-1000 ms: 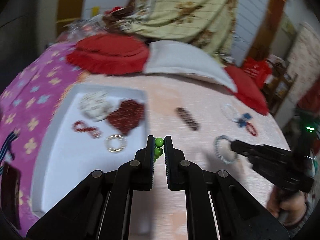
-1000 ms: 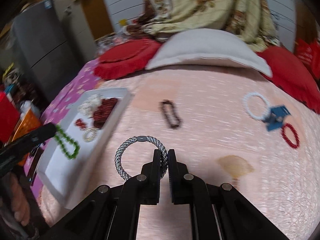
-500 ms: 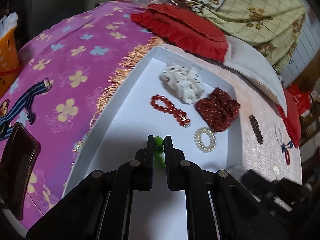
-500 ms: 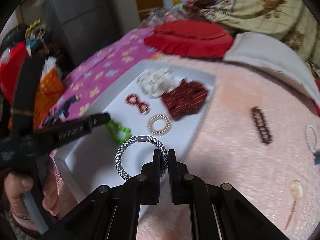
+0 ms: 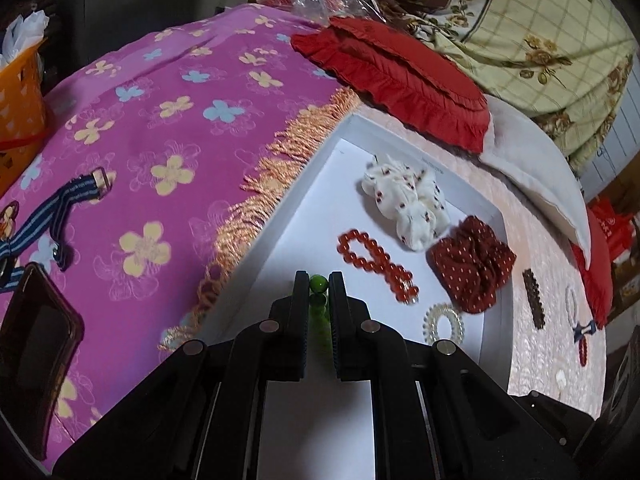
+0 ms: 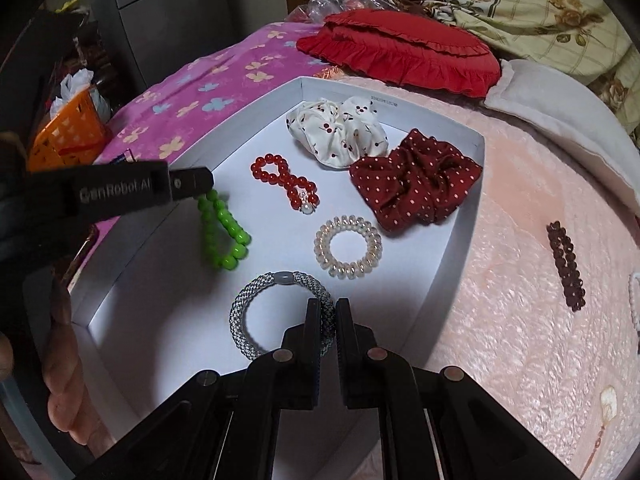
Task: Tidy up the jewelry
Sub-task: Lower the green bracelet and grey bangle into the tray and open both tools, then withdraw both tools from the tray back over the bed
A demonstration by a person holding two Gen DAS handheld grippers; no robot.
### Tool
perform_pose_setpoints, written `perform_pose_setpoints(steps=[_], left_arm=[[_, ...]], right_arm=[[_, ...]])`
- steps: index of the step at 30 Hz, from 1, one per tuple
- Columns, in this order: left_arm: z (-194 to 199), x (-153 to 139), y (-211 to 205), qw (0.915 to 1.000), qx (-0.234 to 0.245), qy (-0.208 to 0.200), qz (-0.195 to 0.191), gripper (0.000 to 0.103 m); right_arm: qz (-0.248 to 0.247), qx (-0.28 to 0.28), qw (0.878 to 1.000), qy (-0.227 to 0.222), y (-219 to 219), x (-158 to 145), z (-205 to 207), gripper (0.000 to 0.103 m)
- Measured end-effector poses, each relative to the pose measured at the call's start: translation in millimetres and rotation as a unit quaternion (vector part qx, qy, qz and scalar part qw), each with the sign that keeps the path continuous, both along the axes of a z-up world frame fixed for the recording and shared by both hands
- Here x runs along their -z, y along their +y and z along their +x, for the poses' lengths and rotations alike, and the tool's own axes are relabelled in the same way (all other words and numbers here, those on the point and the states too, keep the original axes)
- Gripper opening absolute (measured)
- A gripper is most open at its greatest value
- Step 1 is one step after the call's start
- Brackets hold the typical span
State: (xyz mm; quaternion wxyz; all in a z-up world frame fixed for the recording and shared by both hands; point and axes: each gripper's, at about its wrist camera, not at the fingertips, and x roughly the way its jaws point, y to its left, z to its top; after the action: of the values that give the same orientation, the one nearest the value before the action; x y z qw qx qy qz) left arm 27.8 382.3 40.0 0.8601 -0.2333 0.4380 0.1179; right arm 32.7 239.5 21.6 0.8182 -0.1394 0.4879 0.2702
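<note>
1. My left gripper [image 5: 319,285] is clamped on the green bead bracelet [image 6: 224,232], hanging over the white tray [image 6: 460,216].
2. My right gripper [image 6: 327,312] pinches the grey braided band [image 6: 256,304] above the tray, the clear coil tie [image 6: 347,246] just ahead.

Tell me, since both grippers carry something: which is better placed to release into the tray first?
Probably left: its green bead bracelet hangs over bare white tray floor, while the right gripper holds its braided band beside the spiral tie.

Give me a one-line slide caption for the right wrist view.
Right gripper holds a grey braided bracelet over the white tray; left gripper dangles green beads.
</note>
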Motion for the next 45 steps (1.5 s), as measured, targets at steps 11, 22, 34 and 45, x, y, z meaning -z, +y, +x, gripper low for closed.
perform_pose_setpoints(steps=[11, 22, 34, 45], left_arm=[[-9.9, -23.6, -6.0, 0.9975, 0.019, -0.058, -0.036, 0.035], [-35.6, -57.9, -29.5, 0.9946, 0.002, -0.104, 0.005, 0.035], [-42.2, -78.8, -129.6, 0.9864, 0.085, -0.113, 0.083, 0.035], [-47.1, -62.6, -219.5, 0.9765, 0.174, -0.071, 0.106, 0.036]], right_arm=[[0.037, 0.027, 0.999, -0.004, -11.3, -15.5, 4.5, 0.031], [0.064, 0.085, 0.994, -0.032, -134.9, -53.2, -30.7, 0.041], [0.066, 0.254, 0.965, -0.011, -325.5, -36.8, -50.0, 0.041], [0.101, 0.325, 0.940, -0.016, -412.5, -34.6, -67.6, 0.041]])
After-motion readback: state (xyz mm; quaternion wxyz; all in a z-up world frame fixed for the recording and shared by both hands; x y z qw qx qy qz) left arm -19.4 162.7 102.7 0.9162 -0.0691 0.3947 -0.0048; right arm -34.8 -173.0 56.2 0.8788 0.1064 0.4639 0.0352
